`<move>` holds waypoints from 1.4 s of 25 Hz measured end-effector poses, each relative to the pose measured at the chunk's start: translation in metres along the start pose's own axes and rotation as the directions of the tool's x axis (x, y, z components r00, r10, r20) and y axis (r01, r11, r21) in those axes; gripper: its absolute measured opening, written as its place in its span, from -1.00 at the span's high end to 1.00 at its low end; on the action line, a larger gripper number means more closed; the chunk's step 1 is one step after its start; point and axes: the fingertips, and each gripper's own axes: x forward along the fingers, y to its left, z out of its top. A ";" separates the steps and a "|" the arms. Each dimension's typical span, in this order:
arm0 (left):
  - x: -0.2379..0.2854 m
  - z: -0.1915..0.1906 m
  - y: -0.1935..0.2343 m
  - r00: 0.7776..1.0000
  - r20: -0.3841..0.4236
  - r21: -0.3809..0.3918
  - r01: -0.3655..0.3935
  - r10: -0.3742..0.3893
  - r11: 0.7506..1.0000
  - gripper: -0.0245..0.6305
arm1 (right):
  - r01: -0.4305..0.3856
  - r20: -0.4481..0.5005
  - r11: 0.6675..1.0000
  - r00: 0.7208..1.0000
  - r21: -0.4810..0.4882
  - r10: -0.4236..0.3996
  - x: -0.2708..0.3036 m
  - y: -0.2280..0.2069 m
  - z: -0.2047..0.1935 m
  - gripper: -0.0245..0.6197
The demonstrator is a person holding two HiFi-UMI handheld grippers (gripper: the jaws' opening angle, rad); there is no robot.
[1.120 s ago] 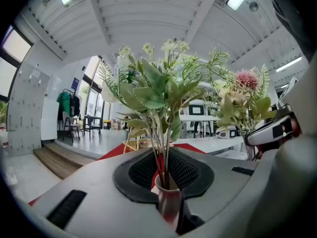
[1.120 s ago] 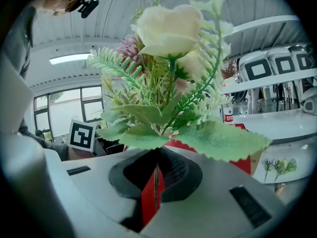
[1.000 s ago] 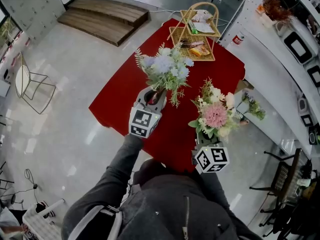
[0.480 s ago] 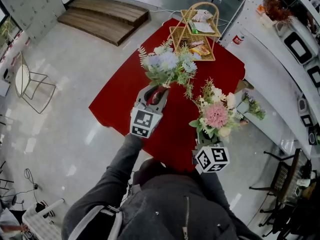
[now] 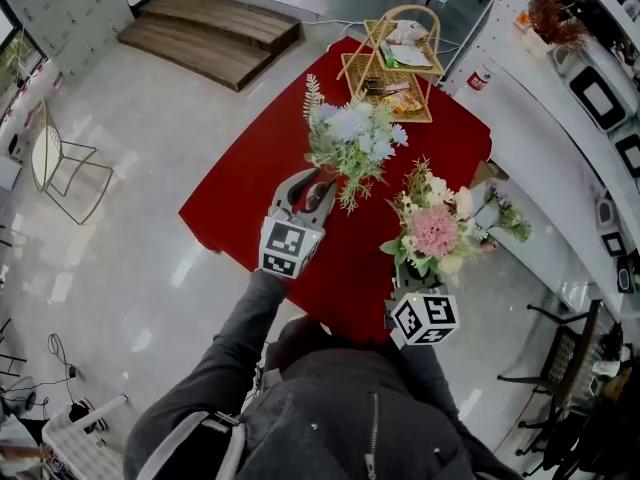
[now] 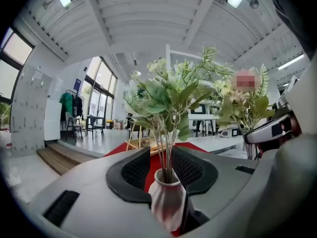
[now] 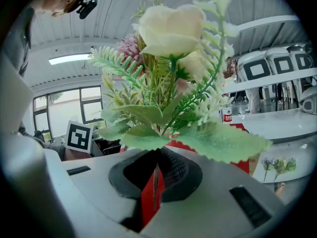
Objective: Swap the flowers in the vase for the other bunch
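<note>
Blue bunch (image 5: 352,138) has swung toward the table's (image 5: 250,193) far edge. Your left gripper's (image 5: 314,186) jaws are opening around its vase (image 6: 167,205), and your right gripper (image 7: 157,170) pinches the pink bunch (image 5: 432,230).

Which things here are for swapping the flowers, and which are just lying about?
For the job:
- white vase, between the jaws of the left claw, which are opening
- blue-and-white bunch in it
- pink-and-cream bunch, gripped by the right claw

Just lying about:
- wicker snack stand
- wooden steps
- chair
- red can
</note>
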 end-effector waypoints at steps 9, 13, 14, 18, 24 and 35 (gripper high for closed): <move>-0.012 -0.005 0.001 1.000 -0.014 -0.017 -0.010 0.010 1.000 0.52 | -0.008 0.008 1.000 1.000 -0.001 0.008 0.001 0.000 0.001 0.86; -0.018 -0.007 -0.001 1.000 -0.023 -0.023 -0.012 0.012 1.000 0.52 | -0.008 0.011 1.000 1.000 0.003 0.008 0.001 0.000 0.001 0.86; -0.021 -0.006 -0.002 1.000 -0.020 -0.027 -0.011 0.010 1.000 0.52 | -0.007 0.012 1.000 1.000 0.006 0.007 0.000 0.000 0.000 0.86; -0.033 -0.005 -0.009 1.000 -0.016 -0.040 0.008 -0.008 0.999 0.54 | -0.004 0.027 1.000 1.000 0.017 0.003 -0.003 0.001 0.003 0.86; -0.051 -0.005 -0.018 0.999 -0.040 -0.040 0.019 -0.021 0.999 0.67 | 0.011 0.048 0.999 0.999 0.045 -0.013 -0.008 0.002 0.004 0.86; -0.086 0.000 -0.034 0.996 -0.057 -0.063 0.058 -0.062 0.996 0.87 | 0.014 0.067 0.997 0.998 0.075 -0.019 -0.016 0.018 0.001 0.86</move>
